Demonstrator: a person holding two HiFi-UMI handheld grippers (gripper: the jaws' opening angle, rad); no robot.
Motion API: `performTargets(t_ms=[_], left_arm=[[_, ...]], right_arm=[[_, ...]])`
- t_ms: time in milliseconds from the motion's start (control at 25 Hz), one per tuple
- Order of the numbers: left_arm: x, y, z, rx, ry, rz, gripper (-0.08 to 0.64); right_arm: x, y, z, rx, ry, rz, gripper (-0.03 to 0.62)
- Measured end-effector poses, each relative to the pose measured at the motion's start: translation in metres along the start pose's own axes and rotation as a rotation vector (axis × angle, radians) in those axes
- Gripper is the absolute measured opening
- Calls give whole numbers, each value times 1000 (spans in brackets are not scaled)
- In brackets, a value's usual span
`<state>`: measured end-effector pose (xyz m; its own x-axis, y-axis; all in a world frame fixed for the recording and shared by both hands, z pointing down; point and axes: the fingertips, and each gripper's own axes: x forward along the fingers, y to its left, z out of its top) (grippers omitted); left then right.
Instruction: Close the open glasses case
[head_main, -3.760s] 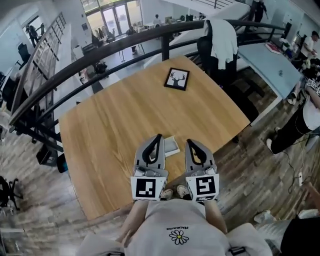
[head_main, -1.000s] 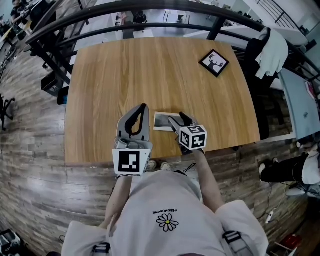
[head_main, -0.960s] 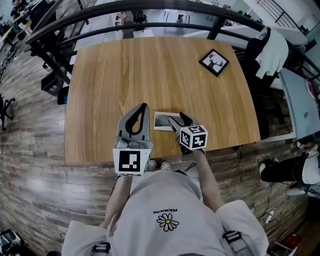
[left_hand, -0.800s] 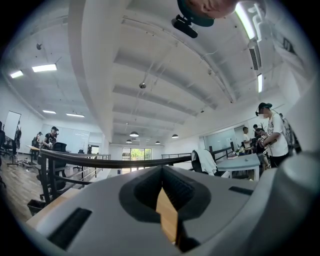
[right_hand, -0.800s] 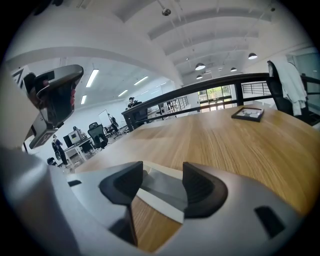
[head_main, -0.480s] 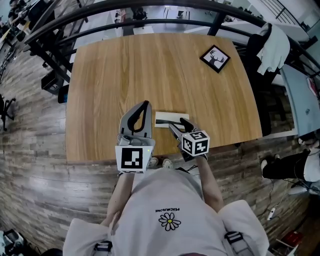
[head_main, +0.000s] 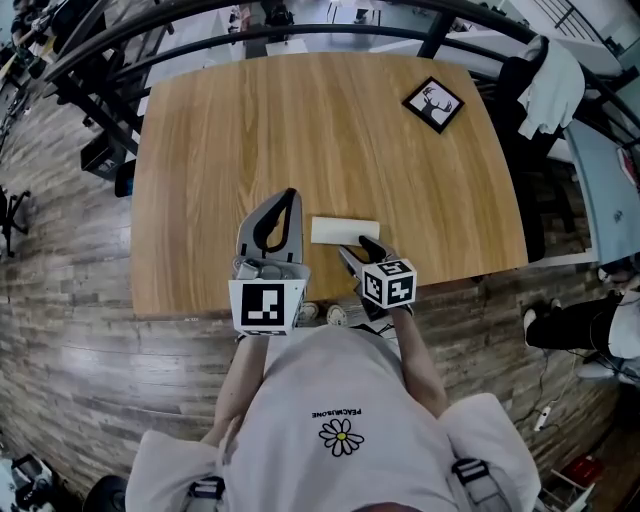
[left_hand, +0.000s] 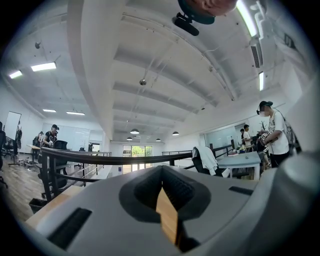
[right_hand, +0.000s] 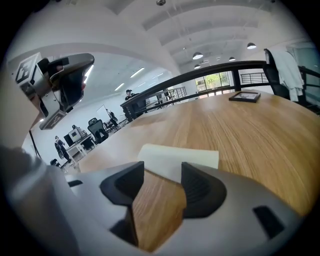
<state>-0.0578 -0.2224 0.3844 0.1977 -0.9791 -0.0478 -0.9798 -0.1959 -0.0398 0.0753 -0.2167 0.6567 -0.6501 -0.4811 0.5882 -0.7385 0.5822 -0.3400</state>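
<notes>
The glasses case (head_main: 345, 230) is a flat cream rectangle on the wooden table (head_main: 220, 130), near its front edge. Only its plain lid shows, with no dark inside visible. My right gripper (head_main: 357, 246) sits just in front of the case, pointing down at it. In the right gripper view the case (right_hand: 180, 157) lies right beyond that gripper's (right_hand: 162, 169) tips. The jaws stand wide and are closing, with only bare wood between them. My left gripper (head_main: 289, 197) hovers left of the case, pointing level, its tips (left_hand: 162, 172) together on nothing.
A black-framed deer picture (head_main: 433, 104) lies at the table's far right corner. A dark railing (head_main: 300, 8) runs behind the table. A chair with a white garment (head_main: 555, 75) stands to the right. People stand in the background.
The case showed a dark open inside a second ago; now only its cream lid shows. My right gripper has drawn back toward me and dropped a little. The left gripper stayed put.
</notes>
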Motion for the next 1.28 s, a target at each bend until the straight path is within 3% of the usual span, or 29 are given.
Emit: performTargets(t_ms=[240,360,520,560,640,920,1080,1280], left_arm=[[-1,0,-5,-6,10,-1,17],[4,-2,-6,-12,11,-3,17],[8,-3,-1,-15,6,-15,17],[8,-2,1,-15,3,-18,17],[8,-2,0,-19,2,-21,17],[8,12,-5,-38,12,-11,17],[9,18,0,-39,7,-7,17],[7,21,1,-39,6,-5,17]], right_arm=[[1,2,-2,-21,17,2,235],[-2,3,16,-53,-11,4,231],[-24,10,91,-114,-182,-22,180],[-32,10,114,-128,-238,-52,147],[-54,10,154,-159,-352,-129,12],[-116,49,228,-288,-624,-174,8],[-135,63,239,-358,-683,-215,7],[-137,69,236,-358,-693,-213,8]])
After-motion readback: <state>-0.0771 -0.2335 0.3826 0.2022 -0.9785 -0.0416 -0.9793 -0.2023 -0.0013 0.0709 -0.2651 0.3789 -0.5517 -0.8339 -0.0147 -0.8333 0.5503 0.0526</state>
